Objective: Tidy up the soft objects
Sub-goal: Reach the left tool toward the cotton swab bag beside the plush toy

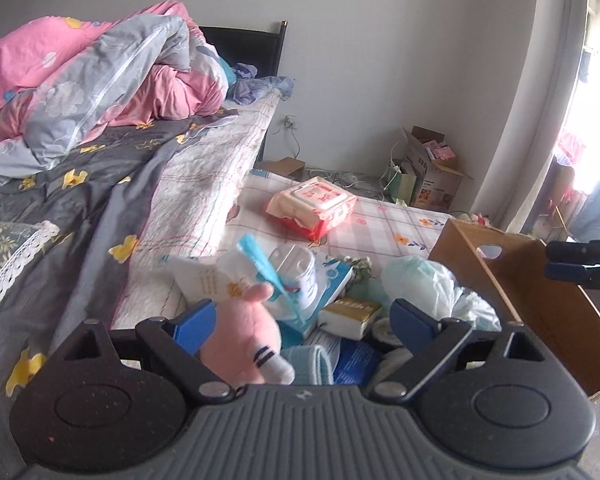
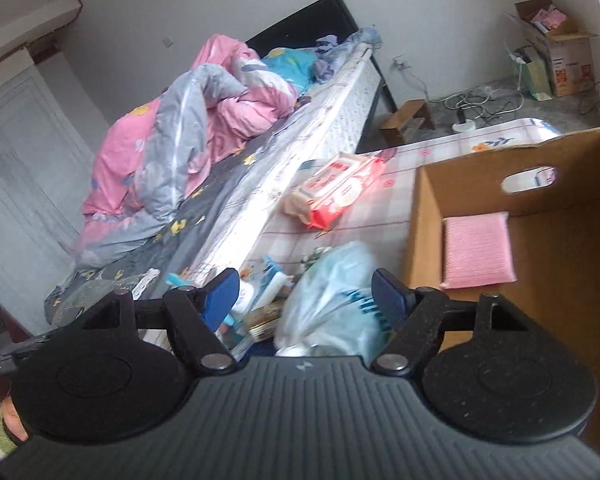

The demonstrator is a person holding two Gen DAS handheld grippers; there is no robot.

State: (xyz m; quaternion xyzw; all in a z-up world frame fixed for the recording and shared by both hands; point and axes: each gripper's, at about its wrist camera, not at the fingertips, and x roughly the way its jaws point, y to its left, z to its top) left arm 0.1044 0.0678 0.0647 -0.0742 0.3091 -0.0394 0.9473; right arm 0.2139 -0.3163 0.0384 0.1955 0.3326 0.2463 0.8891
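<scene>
A pink plush toy lies on a pile of clutter, resting against the left blue pad of my left gripper. Its jaws stand wide, and the right pad touches nothing, so the gripper is open. My right gripper is open above a pale blue plastic bag; it also shows at the right edge of the left wrist view as the right gripper. A cardboard box to the right holds a pink pad. The same cardboard box stands right of the pile.
A red and white wipes pack lies on the checked mat. The pile holds a tissue packet, cartons and a turquoise strip. A bed with a pink and grey quilt runs along the left. Boxes and cables sit by the far wall.
</scene>
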